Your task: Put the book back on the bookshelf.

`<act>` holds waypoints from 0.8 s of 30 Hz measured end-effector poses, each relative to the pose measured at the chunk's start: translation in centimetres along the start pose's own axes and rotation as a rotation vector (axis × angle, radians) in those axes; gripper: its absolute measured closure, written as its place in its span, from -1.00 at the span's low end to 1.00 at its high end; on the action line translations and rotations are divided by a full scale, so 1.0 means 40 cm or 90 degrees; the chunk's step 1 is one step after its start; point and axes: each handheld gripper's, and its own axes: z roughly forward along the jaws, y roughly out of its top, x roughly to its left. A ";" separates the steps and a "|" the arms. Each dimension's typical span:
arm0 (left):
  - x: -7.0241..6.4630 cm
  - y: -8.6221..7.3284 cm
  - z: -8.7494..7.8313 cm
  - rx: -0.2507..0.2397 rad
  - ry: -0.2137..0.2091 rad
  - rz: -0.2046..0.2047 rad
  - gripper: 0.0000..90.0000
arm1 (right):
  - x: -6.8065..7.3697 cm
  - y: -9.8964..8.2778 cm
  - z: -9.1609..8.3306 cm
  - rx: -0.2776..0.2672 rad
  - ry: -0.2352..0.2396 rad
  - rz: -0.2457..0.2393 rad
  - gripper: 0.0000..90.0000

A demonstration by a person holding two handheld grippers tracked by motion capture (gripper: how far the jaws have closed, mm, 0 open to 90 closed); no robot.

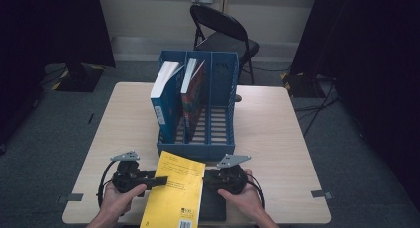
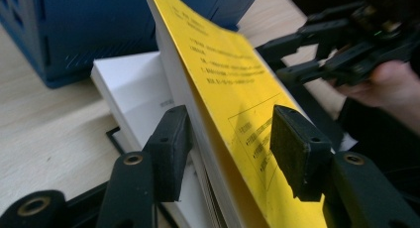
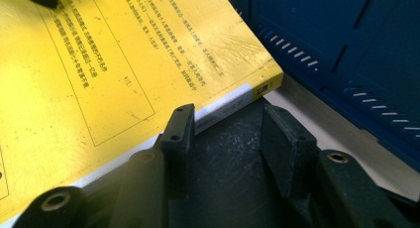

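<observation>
A yellow book (image 1: pixel 176 193) is tipped up on the near part of the table, in front of a blue file rack (image 1: pixel 198 149). My left gripper (image 1: pixel 161 181) reaches in from the left and is shut on it. In the left gripper view one pad presses the yellow book's (image 2: pixel 223 74) page side and the other its cover, at my left gripper (image 2: pixel 230 126). My right gripper (image 1: pixel 208 179) sits at the book's right edge. In the right gripper view my right gripper (image 3: pixel 228 119) is open over a black book (image 3: pixel 228 158), one fingertip against the yellow book's (image 3: pixel 99 54) spine.
The rack (image 2: pixel 74 29) holds a blue-and-white book (image 1: pixel 166 94) in its left slot and a red one (image 1: pixel 193 89) in the middle; the right slot has free room. A white book (image 2: pixel 133 84) lies under the yellow one. A folding chair (image 1: pixel 223 34) stands behind the table (image 1: pixel 277 139).
</observation>
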 end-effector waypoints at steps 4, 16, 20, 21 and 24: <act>0.013 0.000 0.020 0.016 -0.023 -0.025 0.10 | 0.000 0.000 0.000 0.000 -0.001 -0.001 0.24; 0.005 0.030 0.061 0.011 -0.055 -0.011 0.60 | -0.005 0.003 0.000 0.003 0.004 0.007 0.15; -0.008 0.030 0.056 -0.002 -0.047 0.001 0.71 | -0.010 0.003 -0.002 -0.001 0.032 0.028 0.02; -0.010 0.029 0.054 -0.006 -0.050 0.002 0.74 | -0.009 0.003 -0.003 -0.002 0.030 0.028 0.02; -0.016 0.028 0.049 -0.017 -0.049 0.017 0.77 | -0.010 0.004 -0.005 -0.004 0.049 0.040 -0.07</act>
